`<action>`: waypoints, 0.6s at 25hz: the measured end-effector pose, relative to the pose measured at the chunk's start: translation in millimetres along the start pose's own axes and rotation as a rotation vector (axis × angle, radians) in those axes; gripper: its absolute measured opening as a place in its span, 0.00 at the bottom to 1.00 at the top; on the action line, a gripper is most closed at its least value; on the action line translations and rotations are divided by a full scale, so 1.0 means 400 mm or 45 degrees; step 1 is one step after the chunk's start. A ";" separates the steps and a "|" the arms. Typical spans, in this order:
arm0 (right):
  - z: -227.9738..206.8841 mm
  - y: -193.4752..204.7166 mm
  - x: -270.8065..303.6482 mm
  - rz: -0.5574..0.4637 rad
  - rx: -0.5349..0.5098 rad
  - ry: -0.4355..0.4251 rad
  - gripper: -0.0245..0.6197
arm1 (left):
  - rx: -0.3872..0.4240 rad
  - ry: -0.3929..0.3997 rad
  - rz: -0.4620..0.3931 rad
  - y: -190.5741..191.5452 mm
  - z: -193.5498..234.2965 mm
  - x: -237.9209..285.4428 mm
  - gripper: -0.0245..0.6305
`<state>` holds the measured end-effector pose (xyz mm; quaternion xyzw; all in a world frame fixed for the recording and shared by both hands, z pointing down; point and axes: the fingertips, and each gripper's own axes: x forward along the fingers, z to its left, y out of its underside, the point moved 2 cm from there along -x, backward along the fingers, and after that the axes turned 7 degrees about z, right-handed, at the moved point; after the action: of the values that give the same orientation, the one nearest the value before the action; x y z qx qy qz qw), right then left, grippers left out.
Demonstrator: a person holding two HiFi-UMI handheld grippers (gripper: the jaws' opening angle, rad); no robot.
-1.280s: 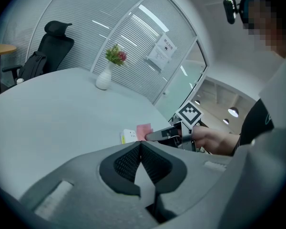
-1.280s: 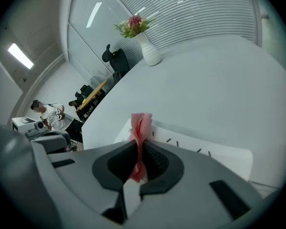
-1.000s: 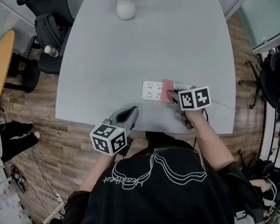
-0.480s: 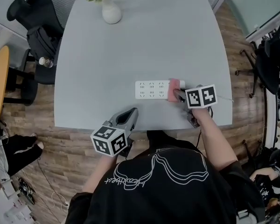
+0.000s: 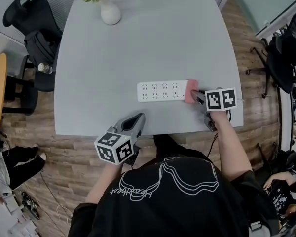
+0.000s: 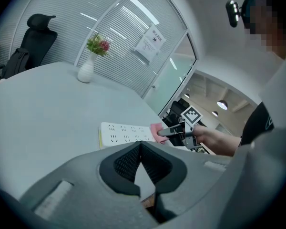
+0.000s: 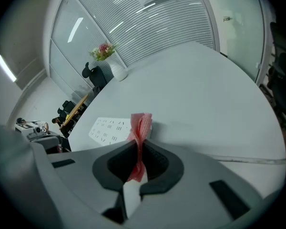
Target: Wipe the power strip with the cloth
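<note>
The cloth is clamped in the right gripper at the power strip's right end. The left gripper is held closed on nothing.

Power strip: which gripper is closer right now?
Right. The right gripper is at the right end of the power strip, holding the pink cloth against it. The left gripper is at the near edge of the table, apart from the strip, shut and empty.

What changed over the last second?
The right gripper dragged the cloth rightward along the power strip, from past mid-strip to its right end, fingers still clamped on it. The left gripper stayed shut and empty at the near edge of the table.
</note>
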<state>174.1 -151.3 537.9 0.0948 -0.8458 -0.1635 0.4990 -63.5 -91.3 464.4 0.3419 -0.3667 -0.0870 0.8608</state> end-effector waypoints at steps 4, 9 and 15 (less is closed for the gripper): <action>0.007 0.003 -0.032 -0.090 -0.036 -0.021 0.09 | 0.018 -0.002 -0.013 0.000 -0.020 -0.008 0.06; 0.074 0.017 -0.082 -0.206 -0.189 -0.132 0.09 | 0.056 0.001 -0.030 -0.005 -0.059 -0.027 0.06; 0.174 0.035 -0.206 -0.506 -0.366 -0.169 0.09 | 0.059 0.040 -0.081 -0.005 -0.131 -0.069 0.06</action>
<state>153.2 -99.1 445.1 0.1766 -0.8095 -0.3827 0.4087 -46.8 -54.2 421.0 0.3745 -0.3439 -0.1003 0.8552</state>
